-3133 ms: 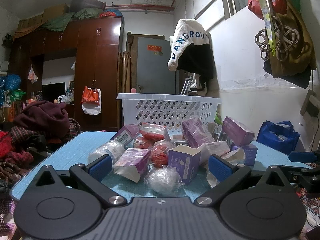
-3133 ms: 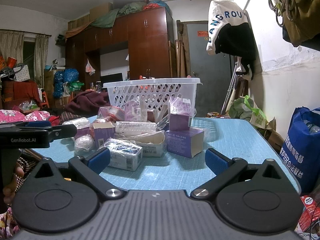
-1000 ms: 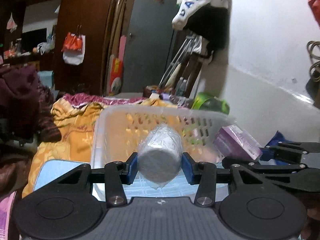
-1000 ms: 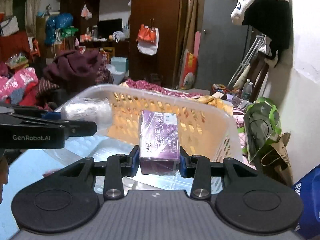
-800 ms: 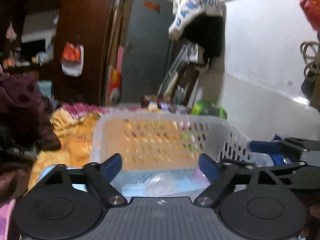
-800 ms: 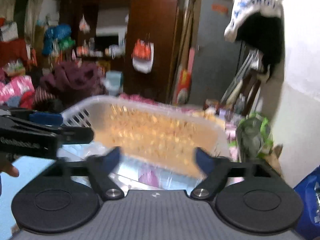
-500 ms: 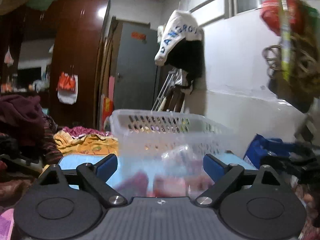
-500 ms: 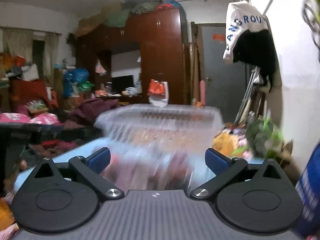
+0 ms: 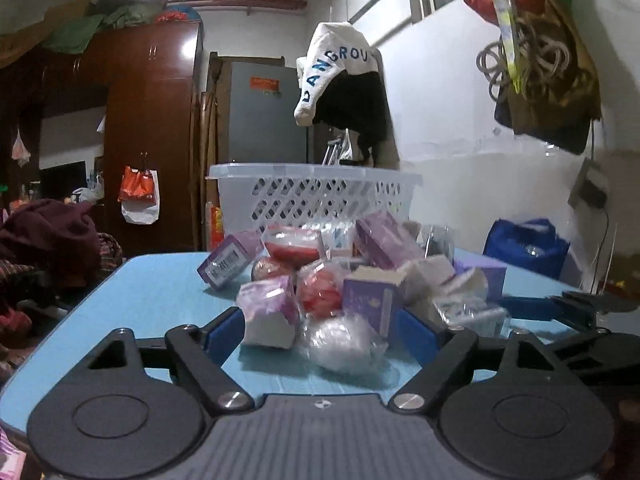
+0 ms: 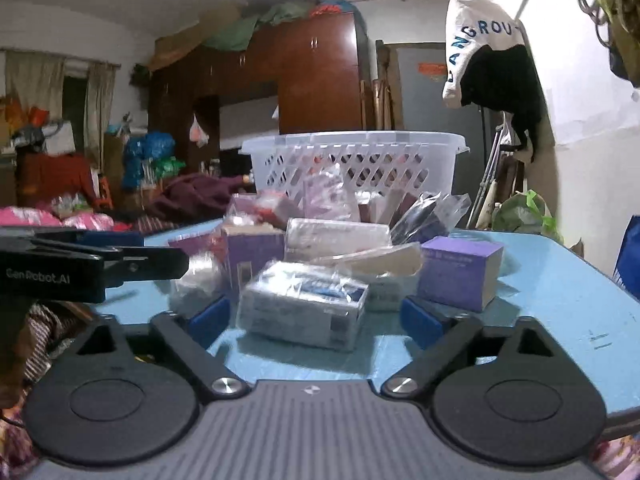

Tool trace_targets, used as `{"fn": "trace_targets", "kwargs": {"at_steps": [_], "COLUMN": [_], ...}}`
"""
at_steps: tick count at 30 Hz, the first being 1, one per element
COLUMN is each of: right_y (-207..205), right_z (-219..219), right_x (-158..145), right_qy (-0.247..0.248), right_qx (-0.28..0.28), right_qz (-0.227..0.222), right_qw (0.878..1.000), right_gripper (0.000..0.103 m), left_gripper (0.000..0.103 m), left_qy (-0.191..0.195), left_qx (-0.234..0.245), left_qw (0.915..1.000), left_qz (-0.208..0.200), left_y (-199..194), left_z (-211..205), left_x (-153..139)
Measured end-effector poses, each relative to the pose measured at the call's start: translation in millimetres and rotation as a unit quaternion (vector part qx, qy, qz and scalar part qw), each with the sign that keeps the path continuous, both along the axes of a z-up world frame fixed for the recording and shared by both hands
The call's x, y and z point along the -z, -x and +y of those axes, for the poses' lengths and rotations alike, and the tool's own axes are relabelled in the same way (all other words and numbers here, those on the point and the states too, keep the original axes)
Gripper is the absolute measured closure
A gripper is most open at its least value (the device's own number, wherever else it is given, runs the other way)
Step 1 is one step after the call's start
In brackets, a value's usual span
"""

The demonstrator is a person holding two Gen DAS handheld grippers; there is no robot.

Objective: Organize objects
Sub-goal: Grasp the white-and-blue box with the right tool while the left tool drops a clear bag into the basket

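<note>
A heap of purple boxes (image 9: 372, 300) and plastic-wrapped packs lies on the blue table (image 9: 132, 300) in front of a white lattice basket (image 9: 316, 196). My left gripper (image 9: 320, 334) is open and empty, its fingers on either side of a clear-wrapped bundle (image 9: 344, 344) at the heap's near edge. My right gripper (image 10: 316, 318) is open and empty, its fingers on either side of a wrapped white-and-blue pack (image 10: 304, 310). A purple box (image 10: 460, 272) stands to the right of that pack. The basket (image 10: 356, 164) stands behind the heap.
The left gripper's arm (image 10: 80, 264) crosses the left of the right wrist view; the right gripper (image 9: 580, 312) shows at the right of the left wrist view. A blue bag (image 9: 528, 244) stands beside the table by the wall. Clothes are piled at the left.
One second ago my left gripper held a wrapped roll and my right a purple box over the basket. Both opened and dropped them in, then pulled back down to the heap.
</note>
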State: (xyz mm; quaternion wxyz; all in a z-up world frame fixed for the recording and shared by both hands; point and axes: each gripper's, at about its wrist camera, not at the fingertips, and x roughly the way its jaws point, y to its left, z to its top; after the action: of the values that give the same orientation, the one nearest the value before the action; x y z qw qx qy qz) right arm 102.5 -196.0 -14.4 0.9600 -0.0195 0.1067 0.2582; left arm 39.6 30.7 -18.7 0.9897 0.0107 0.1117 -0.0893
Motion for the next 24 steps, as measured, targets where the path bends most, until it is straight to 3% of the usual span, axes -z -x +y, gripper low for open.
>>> {"fn": "trace_targets", "kwargs": {"at_steps": [1,8,15,16,19,24], "right_y": [4,24,24,24,24,23], "right_z": [0,-20,-42,-43,-46,-53], "right_x": [2,0,-10,-11,-11,-13], "right_qy": [0.005,0.002,-0.029,-0.031,-0.034,-0.037], "right_qx": [-0.003,0.004,0.010,0.011,0.015,0.024], "right_qz": [-0.001,-0.012,-0.017,-0.017,-0.020,-0.026], "right_qw": [1.000,1.000,0.999,0.999,0.999,0.999], "right_gripper": [0.032,0.032,0.032,0.032,0.032,0.032], "left_gripper": [0.016,0.016,0.016,0.019,0.048,0.049], "left_qy": [0.001,-0.017,-0.021,-0.016,-0.014,-0.009], "left_qx": [0.001,-0.002,-0.023,-0.020,-0.021,-0.006], "left_qw": [1.0000,0.9999,0.9991,0.9992,0.9993,0.9997], "left_qz": [0.003,-0.001,0.028,0.032,0.029,0.023], "left_y": [1,6,-14,-15,-12,2], "left_z": [-1,-15,-21,-20,-16,-13], "left_x": [2,13,19,20,22,23]}}
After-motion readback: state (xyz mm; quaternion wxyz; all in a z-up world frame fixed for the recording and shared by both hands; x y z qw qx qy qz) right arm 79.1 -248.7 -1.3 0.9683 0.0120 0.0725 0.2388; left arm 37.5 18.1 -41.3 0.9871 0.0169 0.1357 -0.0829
